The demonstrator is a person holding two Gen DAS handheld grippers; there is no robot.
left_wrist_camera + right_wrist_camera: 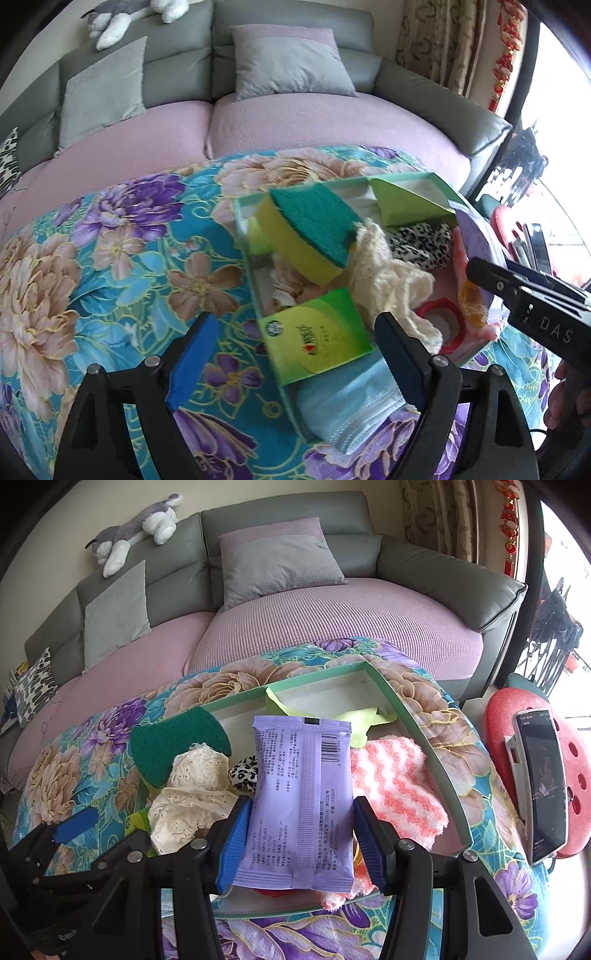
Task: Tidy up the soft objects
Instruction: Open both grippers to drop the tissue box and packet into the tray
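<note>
A shallow mint-green box sits on a floral cloth and holds soft items. My right gripper is shut on a purple tissue pack, held upright over the box; the pack's edge shows in the left wrist view. My left gripper is open over the box's near end, its fingers either side of a green tissue pack. A yellow-green sponge, cream lace cloth, leopard-print fabric, pink striped fluffy sock and blue face masks lie in the box.
A lime cloth lies in the box's far end, a red ring near the sock. A grey-and-lilac sofa with cushions stands behind. A red stool with a phone stands at the right.
</note>
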